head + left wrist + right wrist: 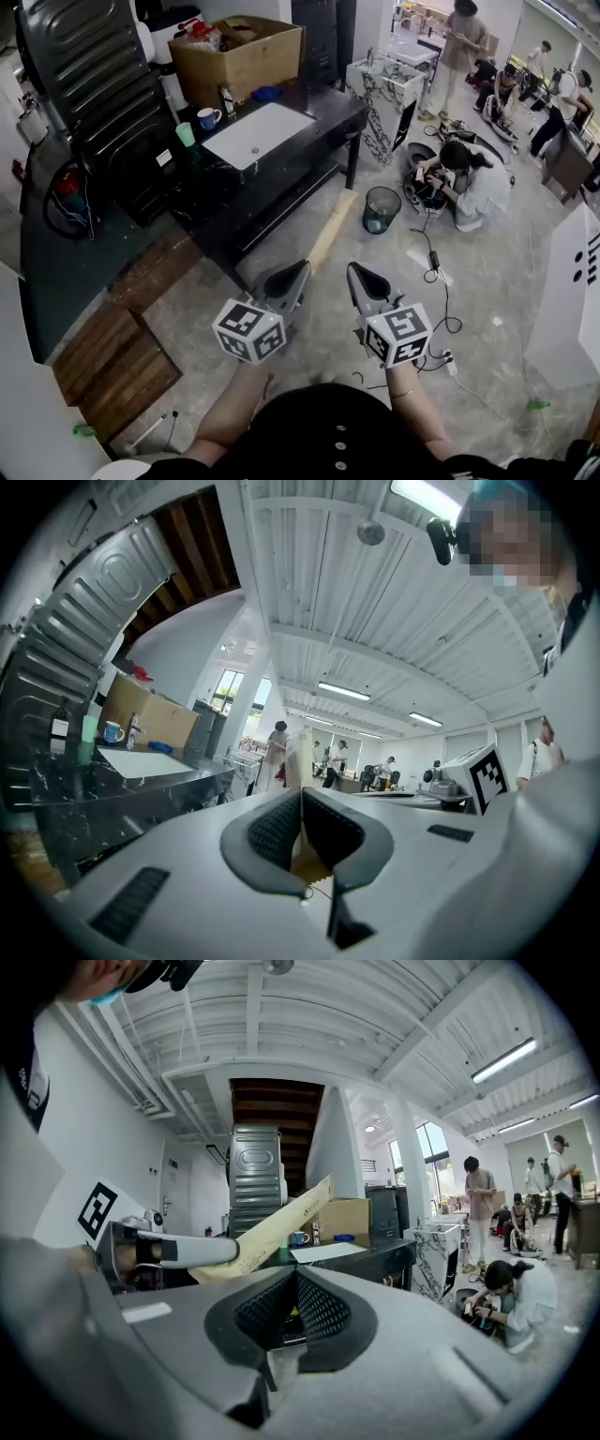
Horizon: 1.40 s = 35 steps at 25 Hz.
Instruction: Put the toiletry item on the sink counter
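The black sink counter with its white basin stands ahead at the upper left. On it are a green cup, a blue-and-white mug, a small bottle by the tap and a blue item. Which of these is the toiletry item I cannot tell. My left gripper and right gripper hang side by side over the floor, well short of the counter. Both are shut, tips meeting with nothing between them.
A cardboard box sits at the counter's far end. A wooden plank leans by the counter, with a bin beside it. A person crouches to the right among cables. Wooden pallets lie on the left.
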Available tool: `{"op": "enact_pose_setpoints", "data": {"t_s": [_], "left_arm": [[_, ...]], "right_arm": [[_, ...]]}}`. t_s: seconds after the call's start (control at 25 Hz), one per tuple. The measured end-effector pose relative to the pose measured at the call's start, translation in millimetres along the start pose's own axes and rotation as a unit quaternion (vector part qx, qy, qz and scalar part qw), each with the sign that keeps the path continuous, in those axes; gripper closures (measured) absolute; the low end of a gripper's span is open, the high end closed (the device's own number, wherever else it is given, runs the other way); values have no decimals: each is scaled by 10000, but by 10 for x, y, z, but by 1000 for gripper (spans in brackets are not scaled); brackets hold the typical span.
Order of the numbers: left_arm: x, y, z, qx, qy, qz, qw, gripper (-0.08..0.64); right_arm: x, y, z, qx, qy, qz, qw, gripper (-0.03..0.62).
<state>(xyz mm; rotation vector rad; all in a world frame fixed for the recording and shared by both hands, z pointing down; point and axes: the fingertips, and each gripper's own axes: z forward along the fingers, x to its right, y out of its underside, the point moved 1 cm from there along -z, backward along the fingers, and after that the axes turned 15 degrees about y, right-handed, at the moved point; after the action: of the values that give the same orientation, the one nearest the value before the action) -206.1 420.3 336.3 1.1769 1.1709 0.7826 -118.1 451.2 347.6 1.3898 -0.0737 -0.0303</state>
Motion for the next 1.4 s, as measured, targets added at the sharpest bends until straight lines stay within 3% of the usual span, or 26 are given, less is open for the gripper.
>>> {"op": "enact_pose_setpoints", "data": {"t_s": [0.8,1.08,1.4], "left_arm": [[-467,-50,-185,-220,496,141,9984,548],[-827,-16,64,-74,478,-138,9987,548],[-1339,-36,843,-100,457,-260,9986,548]], "right_arm": [[-398,62,385,109,248,131,9995,592],[-66,4,781,70,383,116,9992,592],[611,-76,1521,8,300,158,9994,592]]}}
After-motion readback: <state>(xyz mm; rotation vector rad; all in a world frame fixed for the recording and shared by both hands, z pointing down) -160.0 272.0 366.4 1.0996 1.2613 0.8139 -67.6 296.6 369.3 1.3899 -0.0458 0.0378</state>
